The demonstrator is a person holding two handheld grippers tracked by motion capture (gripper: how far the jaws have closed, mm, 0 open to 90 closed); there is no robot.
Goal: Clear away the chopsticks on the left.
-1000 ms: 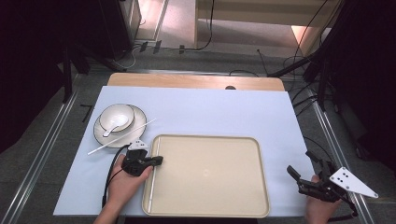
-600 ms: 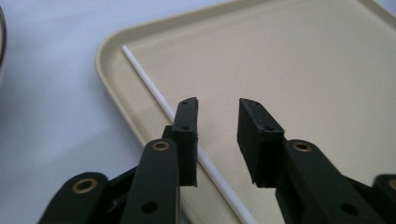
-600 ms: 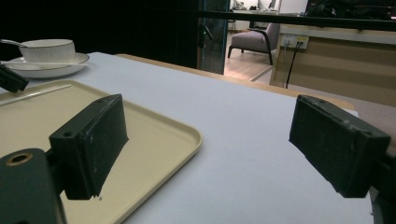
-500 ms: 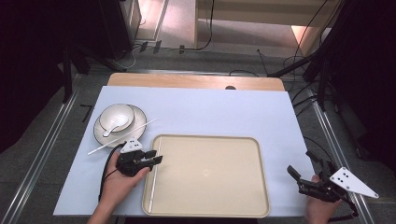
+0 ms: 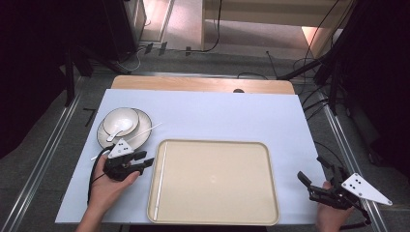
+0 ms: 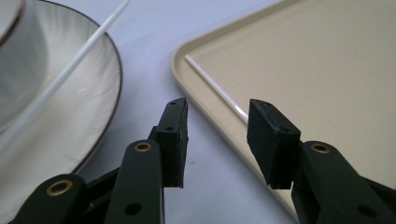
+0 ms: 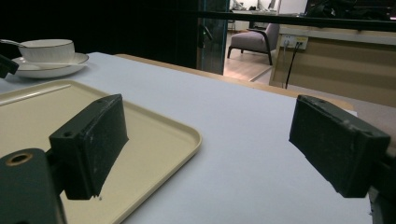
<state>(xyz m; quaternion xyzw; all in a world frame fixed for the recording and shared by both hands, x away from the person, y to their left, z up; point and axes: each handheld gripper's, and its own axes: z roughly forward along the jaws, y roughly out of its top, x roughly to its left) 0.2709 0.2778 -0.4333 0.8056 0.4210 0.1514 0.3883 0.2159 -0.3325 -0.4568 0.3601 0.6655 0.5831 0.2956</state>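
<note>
Pale blue table cover (image 5: 232, 116) on a wooden table (image 5: 203, 84); dark room, cables on the floor behind. Beige tray (image 5: 212, 181) sits near centre. 1 white chopstick (image 5: 161, 181) lies inside its left rim, a second chopstick (image 5: 145, 131) rests on the plate (image 5: 140, 137) far left. Left gripper (image 5: 147, 163), jaws just opened, apart and empty, beside the tray's left edge. Right gripper (image 5: 316, 180) gapes wide, empty, near right.
</note>
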